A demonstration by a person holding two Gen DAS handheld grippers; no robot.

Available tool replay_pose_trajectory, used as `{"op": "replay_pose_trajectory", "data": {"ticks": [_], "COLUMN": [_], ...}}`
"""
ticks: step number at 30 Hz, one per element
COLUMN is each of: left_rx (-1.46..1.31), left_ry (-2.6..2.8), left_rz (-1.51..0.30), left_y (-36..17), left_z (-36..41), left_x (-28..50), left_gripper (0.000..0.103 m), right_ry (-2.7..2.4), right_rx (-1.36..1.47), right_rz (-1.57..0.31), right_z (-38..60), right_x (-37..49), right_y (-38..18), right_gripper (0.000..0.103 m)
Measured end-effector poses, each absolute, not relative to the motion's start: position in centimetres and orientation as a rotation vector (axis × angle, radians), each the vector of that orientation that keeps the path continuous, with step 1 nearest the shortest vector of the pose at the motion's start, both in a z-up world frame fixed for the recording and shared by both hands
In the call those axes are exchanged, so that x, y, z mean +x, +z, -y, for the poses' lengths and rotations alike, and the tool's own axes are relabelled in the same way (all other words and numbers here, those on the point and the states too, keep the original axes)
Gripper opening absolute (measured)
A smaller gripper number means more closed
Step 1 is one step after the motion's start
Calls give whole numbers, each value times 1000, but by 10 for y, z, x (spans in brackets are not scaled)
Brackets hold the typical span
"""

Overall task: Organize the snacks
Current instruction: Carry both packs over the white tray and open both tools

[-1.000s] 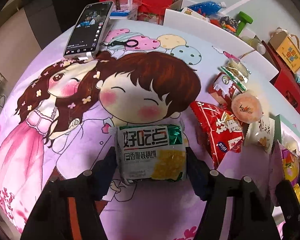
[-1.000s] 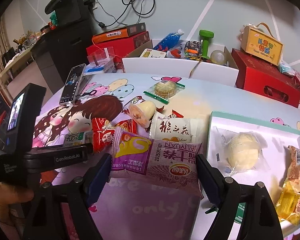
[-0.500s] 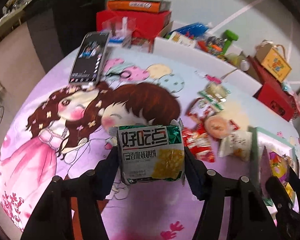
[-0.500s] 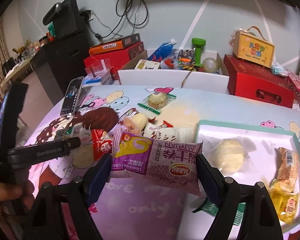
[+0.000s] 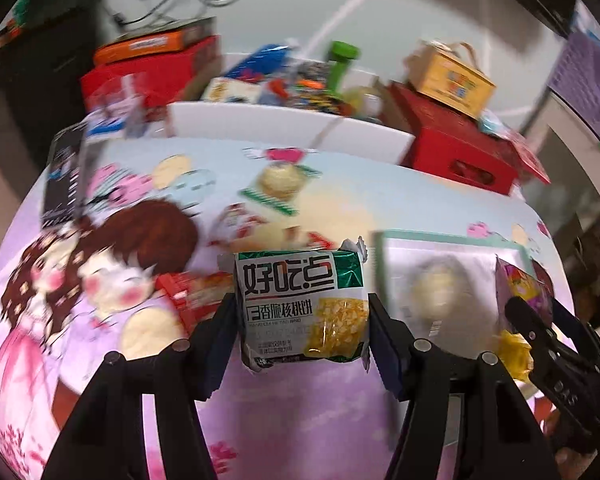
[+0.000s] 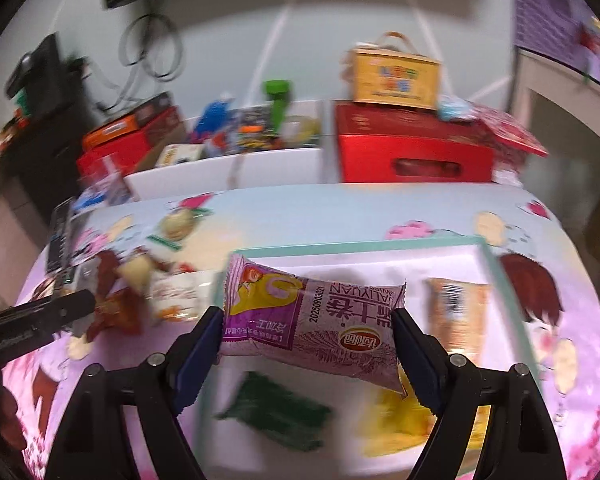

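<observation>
Between the left gripper (image 5: 300, 320) fingers (image 5: 220, 332), clamped broadside on both short edges, a green-and-white biscuit packet (image 5: 302, 308), upright with its printed face toward the camera, clear of the counter (image 5: 292, 420); ahead and to the right of it, the white tray with the teal rim (image 5: 448, 236), a pale round wrapped cake (image 5: 436, 292) blurred on its floor; between the right gripper (image 6: 308, 332) fingers (image 6: 198, 344), likewise pinched at both ends, a purple snack packet (image 6: 312, 320), long axis crosswise and sagging a little toward the right, hanging directly over that tray (image 6: 356, 246); below it on the tray floor, a dark green wrapper (image 6: 280, 412), a yellow packet (image 6: 396, 416) and a tan bar (image 6: 458, 316); judged nearer to a drop, the right hand, already above the tray; the left with the near rim yet to cross; both grippers pitched steeply downward; off to the left on the counter, loose snacks (image 6: 140, 296) not yet sorted.
</observation>
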State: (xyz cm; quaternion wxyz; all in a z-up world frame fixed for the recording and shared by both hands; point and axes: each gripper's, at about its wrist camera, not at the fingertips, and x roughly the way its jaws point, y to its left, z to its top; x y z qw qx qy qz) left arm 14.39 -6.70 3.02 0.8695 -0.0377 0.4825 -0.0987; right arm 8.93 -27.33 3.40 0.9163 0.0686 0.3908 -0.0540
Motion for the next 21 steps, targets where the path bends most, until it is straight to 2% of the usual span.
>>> {"op": "replay_pose_trajectory", "data": {"ticks": [13, 21], "left_rx": [96, 102], "left_ry": [-451, -473], "left_rz": [-1047, -1090], "left_y": [22, 6], "left_z": [194, 213], "left_x": [143, 149], "left_gripper": [63, 66], "right_ry": [-263, -291], "right_rx": [290, 310], "right_rz": [-807, -832], "right_z": [360, 375], "right_x": [77, 76], "right_y": [28, 19], "right_gripper": [85, 86]}}
